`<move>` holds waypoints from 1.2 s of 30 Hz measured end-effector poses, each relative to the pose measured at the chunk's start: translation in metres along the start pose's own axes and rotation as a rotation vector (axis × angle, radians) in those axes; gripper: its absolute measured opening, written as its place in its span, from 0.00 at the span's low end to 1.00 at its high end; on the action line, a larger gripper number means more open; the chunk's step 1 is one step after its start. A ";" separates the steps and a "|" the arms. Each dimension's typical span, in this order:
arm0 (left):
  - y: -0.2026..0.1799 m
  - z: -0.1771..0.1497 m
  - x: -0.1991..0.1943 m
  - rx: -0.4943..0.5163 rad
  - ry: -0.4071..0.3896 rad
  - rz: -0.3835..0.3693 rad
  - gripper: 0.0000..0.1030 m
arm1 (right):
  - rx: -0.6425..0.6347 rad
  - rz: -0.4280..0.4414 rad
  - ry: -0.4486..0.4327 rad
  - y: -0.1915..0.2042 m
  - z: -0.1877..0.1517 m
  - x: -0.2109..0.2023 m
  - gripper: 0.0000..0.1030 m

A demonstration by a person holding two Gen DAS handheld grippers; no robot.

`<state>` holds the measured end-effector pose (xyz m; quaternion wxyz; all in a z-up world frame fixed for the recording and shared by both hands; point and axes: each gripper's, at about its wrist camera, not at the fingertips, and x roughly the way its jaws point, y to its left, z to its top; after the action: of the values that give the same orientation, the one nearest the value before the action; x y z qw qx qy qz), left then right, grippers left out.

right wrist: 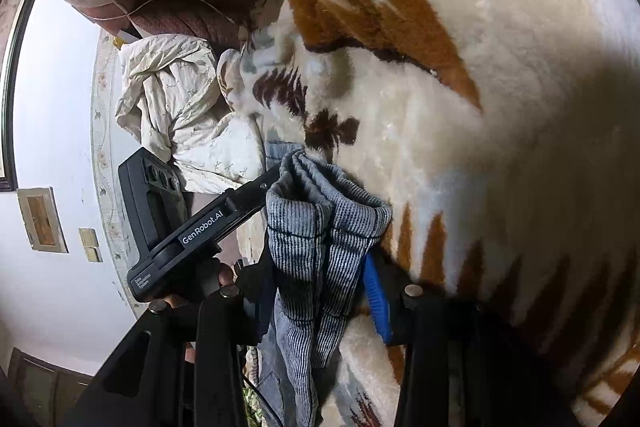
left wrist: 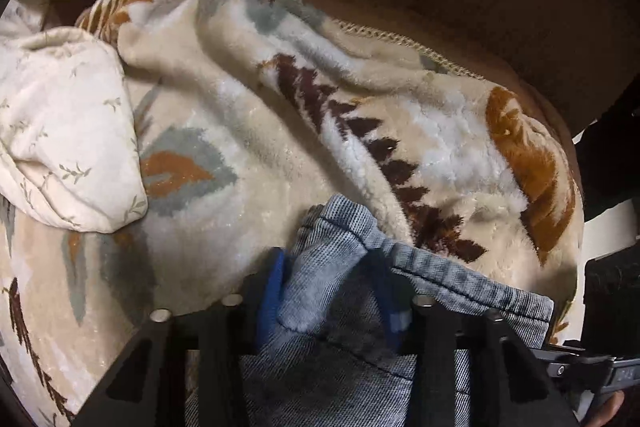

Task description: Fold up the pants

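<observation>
Hand-held gripper (left wrist: 332, 291) beside blanket (left wrist: 240, 115), pillow (left wrist: 64, 131)

Left gripper (left wrist: 332, 291) blue fingers (left wrist: 270, 299) pinch a bunched hem of the grey-blue pants (left wrist: 344, 359) over the leaf-print fleece blanket (left wrist: 248, 99), cream pillow (left wrist: 60, 123) at left.

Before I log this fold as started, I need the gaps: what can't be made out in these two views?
- Left wrist view: most of the pants lies behind the left gripper frame and past the bottom edge.
- Right wrist view: the pants' lower part runs off the bottom edge, so their full layout is unknown.
- Right wrist view: the blanket at right is shadowed and blurred.
</observation>
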<state>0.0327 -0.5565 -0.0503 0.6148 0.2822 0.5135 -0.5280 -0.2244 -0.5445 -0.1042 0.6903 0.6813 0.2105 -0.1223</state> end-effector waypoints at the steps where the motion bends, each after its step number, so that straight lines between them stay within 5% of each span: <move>1: -0.003 -0.002 -0.002 0.010 -0.010 0.008 0.30 | -0.002 0.003 0.004 0.000 0.000 0.000 0.40; 6: -0.014 -0.008 -0.009 0.003 -0.050 0.022 0.17 | -0.033 -0.012 0.011 0.004 0.000 -0.001 0.30; 14: -0.007 -0.031 -0.055 -0.070 -0.171 -0.051 0.13 | -0.144 -0.027 -0.010 0.024 -0.006 -0.007 0.26; 25: 0.020 -0.060 -0.147 -0.092 -0.382 -0.138 0.13 | -0.424 0.049 -0.017 0.079 -0.039 -0.006 0.22; 36: 0.075 -0.140 -0.207 -0.170 -0.563 -0.205 0.13 | -0.856 0.060 -0.029 0.141 -0.117 0.006 0.22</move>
<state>0.0735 -0.3360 0.0839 0.6979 0.0192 0.3913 -0.5996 -0.1697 -0.4219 0.0201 0.9169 0.3376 0.2123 -0.0134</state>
